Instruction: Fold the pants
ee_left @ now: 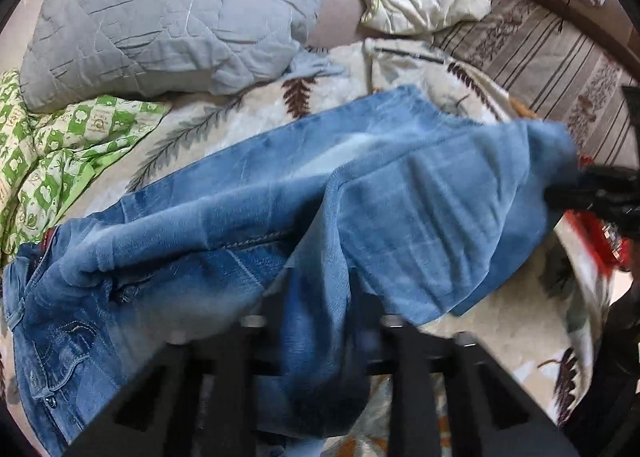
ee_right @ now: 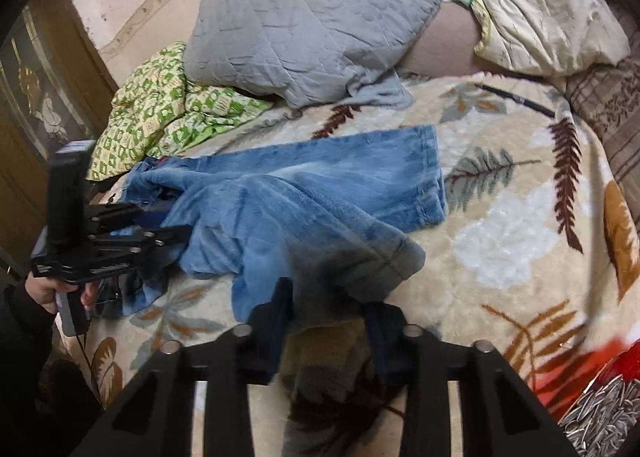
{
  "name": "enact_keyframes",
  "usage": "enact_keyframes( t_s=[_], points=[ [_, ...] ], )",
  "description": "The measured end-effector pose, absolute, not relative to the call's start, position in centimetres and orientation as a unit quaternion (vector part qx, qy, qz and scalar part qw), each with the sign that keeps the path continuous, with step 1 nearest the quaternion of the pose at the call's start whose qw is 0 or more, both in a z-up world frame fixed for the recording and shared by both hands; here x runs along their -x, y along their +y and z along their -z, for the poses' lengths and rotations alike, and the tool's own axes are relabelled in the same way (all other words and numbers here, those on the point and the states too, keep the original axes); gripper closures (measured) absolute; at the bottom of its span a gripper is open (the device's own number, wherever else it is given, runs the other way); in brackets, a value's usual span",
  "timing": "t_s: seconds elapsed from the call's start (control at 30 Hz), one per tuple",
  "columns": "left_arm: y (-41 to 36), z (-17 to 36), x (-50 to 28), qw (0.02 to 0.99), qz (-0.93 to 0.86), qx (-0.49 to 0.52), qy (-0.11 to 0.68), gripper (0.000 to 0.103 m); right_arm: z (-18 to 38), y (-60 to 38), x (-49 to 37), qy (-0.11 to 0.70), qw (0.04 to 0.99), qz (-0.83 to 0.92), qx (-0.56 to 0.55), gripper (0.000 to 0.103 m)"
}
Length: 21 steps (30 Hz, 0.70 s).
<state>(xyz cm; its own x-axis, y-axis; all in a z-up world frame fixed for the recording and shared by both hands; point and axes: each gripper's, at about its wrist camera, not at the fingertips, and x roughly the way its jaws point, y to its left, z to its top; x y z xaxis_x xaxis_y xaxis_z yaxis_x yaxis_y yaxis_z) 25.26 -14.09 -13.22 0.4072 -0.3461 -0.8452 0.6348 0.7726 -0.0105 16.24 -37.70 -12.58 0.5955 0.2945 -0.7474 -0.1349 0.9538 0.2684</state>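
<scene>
Blue jeans (ee_left: 240,225) lie across a leaf-patterned blanket (ee_right: 500,237) on a bed, waistband at the left and legs running right. In the left wrist view my left gripper (ee_left: 320,321) is shut on a fold of denim near the crotch seam. The right wrist view shows that same left gripper (ee_right: 182,233) from the side, pinching the jeans (ee_right: 320,185) at their left end, with a hand (ee_right: 44,289) around its handle. My right gripper (ee_right: 332,305) is shut on the hem of the near leg. That leg hangs lifted from the right gripper (ee_left: 560,193) at the right edge.
A grey quilted pillow (ee_right: 312,25) and a cream pillow (ee_right: 540,13) sit at the head of the bed. A green checked cloth (ee_right: 160,121) is bunched at the left. A red bag of sunflower seeds (ee_right: 600,409) lies at the near right corner.
</scene>
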Motion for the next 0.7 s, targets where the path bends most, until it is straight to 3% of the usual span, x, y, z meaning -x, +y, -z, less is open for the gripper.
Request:
enact_keyframes(
  t_s=[0.07, 0.17, 0.5, 0.7],
  points=[
    [-13.8, 12.9, -25.0, 0.825, 0.301, -0.156, 0.453, 0.099, 11.5, -37.1, -16.0, 0.420, 0.895, -0.125, -0.086, 0.082],
    [-12.9, 11.2, -24.3, 0.829, 0.315, -0.147, 0.437, 0.100, 9.6, -36.4, -15.9, 0.410, 0.899, -0.132, -0.084, 0.087],
    [-8.5, 4.1, -19.8, 0.803, 0.438, -0.139, 0.379, 0.100, 0.3, -36.1, -10.2, 0.427, 0.890, -0.146, -0.066, 0.088],
    [-7.6, 2.8, -16.9, 0.734, 0.540, -0.155, 0.381, 0.100, 0.2, -38.0, -7.0, 0.491, 0.859, -0.130, -0.067, 0.088]
  ],
)
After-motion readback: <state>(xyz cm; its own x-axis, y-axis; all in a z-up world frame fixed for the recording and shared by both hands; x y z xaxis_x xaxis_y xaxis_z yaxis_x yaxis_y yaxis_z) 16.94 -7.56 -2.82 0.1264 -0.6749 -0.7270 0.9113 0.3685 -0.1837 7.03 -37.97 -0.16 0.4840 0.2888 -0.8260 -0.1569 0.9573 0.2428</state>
